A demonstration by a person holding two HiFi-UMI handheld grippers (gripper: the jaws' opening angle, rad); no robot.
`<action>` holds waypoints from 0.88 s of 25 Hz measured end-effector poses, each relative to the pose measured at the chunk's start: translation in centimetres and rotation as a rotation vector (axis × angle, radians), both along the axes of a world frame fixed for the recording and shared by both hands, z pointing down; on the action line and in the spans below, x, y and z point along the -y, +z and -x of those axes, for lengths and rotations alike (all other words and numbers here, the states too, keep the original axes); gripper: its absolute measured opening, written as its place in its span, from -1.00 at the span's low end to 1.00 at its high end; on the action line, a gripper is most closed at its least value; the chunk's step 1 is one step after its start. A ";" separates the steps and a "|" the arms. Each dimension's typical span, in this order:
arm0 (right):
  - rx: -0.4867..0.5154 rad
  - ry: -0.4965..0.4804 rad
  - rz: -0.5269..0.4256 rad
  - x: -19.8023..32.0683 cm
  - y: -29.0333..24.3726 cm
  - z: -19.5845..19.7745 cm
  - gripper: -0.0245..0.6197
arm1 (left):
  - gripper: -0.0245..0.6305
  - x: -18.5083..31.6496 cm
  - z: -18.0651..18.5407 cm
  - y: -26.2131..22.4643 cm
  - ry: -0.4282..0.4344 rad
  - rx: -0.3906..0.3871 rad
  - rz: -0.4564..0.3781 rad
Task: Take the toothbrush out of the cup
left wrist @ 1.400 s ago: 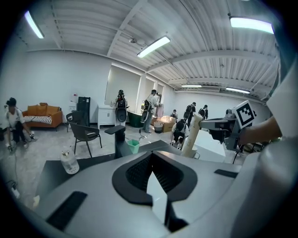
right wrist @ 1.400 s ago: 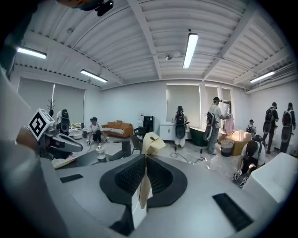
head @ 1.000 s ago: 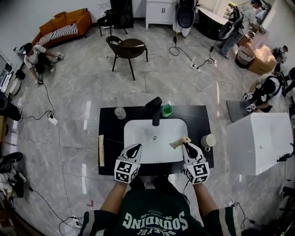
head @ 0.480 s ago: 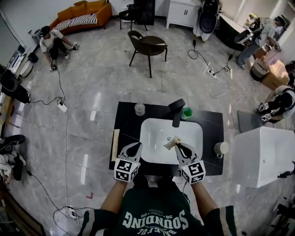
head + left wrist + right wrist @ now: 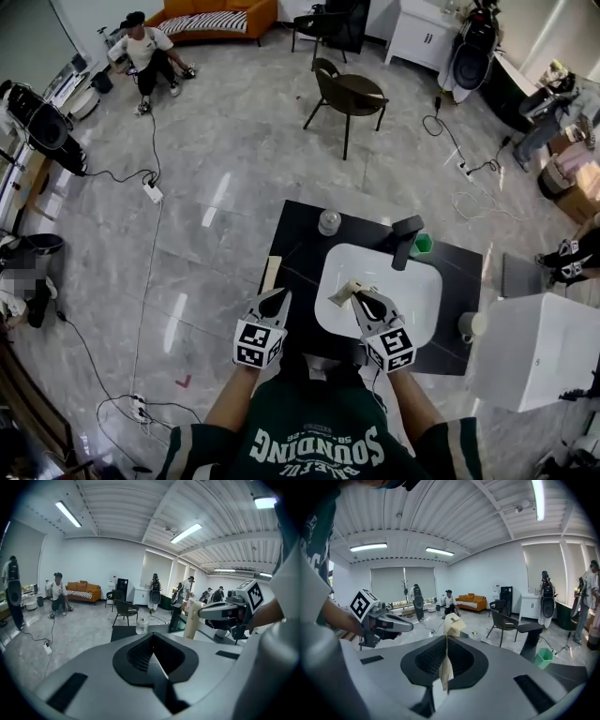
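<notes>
My right gripper [image 5: 361, 298] is shut on the flat end of a cream tube [image 5: 343, 291], which hangs over the left part of the white basin [image 5: 417, 309]. The right gripper view shows the tube [image 5: 453, 624] standing up from the closed jaws. My left gripper [image 5: 275, 298] hovers by the black counter's [image 5: 300, 251] left front corner, jaws together with nothing in them. A pale cup [image 5: 472, 324] stands at the counter's right edge; I see no toothbrush in it. In the left gripper view the tube [image 5: 191, 619] shows ahead to the right.
A black faucet [image 5: 406, 236] and a green cup [image 5: 424, 244] stand behind the basin, a glass jar [image 5: 329, 222] at the back left. A wooden strip [image 5: 272, 274] lies on the counter's left edge. A white box [image 5: 534, 361] stands to the right. Cables cross the floor.
Both grippers have shifted left relative to the sink: the right one with the tube from the basin's right side to its left, the left one off the basin to the counter's corner.
</notes>
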State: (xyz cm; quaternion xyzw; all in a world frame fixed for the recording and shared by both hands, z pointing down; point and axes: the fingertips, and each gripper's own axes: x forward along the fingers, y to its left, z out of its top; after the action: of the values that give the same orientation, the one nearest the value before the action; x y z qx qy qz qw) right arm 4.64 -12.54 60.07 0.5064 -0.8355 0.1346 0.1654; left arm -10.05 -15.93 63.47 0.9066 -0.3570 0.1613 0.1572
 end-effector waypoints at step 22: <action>0.264 -0.156 0.435 3.1 8.9 11.0 -0.78 | -0.89 0.3 9.8 2.2 -0.149 0.023 0.045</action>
State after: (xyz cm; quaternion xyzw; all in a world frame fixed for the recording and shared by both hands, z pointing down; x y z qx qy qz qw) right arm -6.36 -15.62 68.99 0.3711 -0.8378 0.3627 0.1700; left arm -19.82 -16.22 65.69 0.8718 -0.4216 0.1674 0.1849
